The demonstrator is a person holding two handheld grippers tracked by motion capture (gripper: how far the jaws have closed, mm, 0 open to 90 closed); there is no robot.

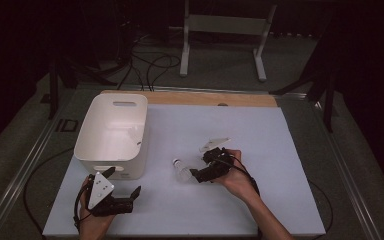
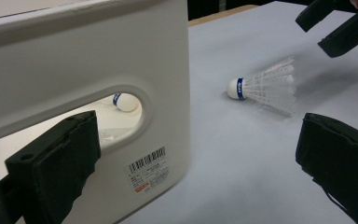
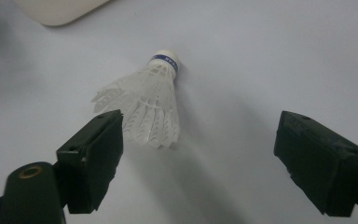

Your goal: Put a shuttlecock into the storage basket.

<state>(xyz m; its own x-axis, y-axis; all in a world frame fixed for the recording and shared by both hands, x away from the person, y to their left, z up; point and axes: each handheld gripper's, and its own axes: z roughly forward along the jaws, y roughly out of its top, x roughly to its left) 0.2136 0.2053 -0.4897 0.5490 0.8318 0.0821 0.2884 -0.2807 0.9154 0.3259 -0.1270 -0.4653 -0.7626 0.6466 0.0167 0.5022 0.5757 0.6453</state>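
right claw (image 3: 196,154) gapes at the shuttlecock (image 3: 144,105); left claw (image 2: 200,158), apart, faces the white bin (image 1: 111,134).

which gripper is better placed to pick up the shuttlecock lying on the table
Right. The right gripper sits just beside the shuttlecock with its jaws open toward the skirt. The left gripper is open too, but it sits by the white bin, farther off.

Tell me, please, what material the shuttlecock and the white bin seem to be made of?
The shuttlecock looks like plastic: its white skirt is a moulded mesh, translucent; the cap's material is unclear. The white bin seems smooth, slightly glossy plastic, with rounded moulded corners and handle slots.
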